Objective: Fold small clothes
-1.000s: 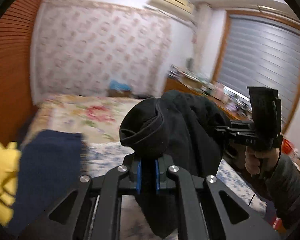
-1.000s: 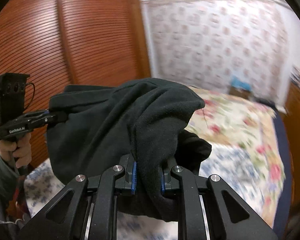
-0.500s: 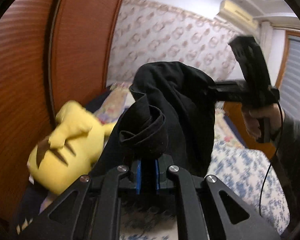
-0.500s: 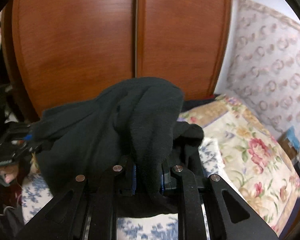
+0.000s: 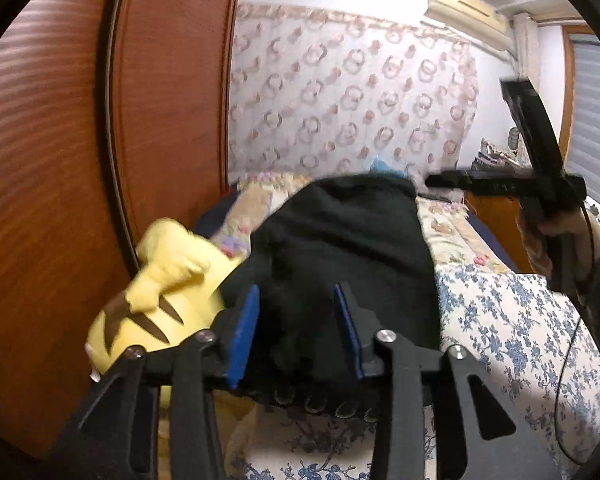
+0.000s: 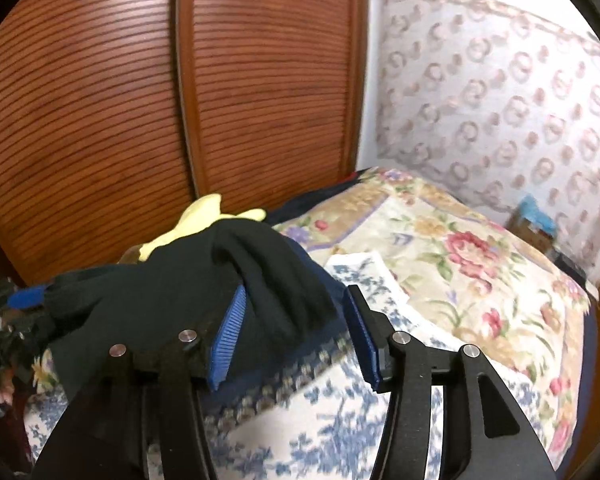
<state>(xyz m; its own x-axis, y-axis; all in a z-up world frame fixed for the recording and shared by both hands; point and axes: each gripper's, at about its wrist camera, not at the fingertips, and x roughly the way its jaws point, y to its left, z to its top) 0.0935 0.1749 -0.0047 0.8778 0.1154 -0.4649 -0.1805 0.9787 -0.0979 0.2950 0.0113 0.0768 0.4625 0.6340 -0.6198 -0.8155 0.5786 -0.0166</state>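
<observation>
– Quickly, counts? We see one black garment (image 5: 340, 248), one yellow plush toy (image 5: 160, 292), two grippers.
– Agreed. Garment lies heaped on the floral bedspread (image 6: 480, 280), partly over the plush, beside the wooden wardrobe (image 6: 100, 120).
– Left gripper (image 5: 296, 328)?
– Jaws opening, cloth between the blue pads, not pinched.
– Right gripper (image 6: 296, 336)?
– Likewise opening, a fold lying between its pads.
– Any writing?
– None we can read.

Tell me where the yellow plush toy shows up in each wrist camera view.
Left wrist: yellow plush toy at lower left, beside the black garment, against the wooden wardrobe.
Right wrist: left of centre, only its top peeks over the garment.
Shared landmark: the wardrobe.
</observation>
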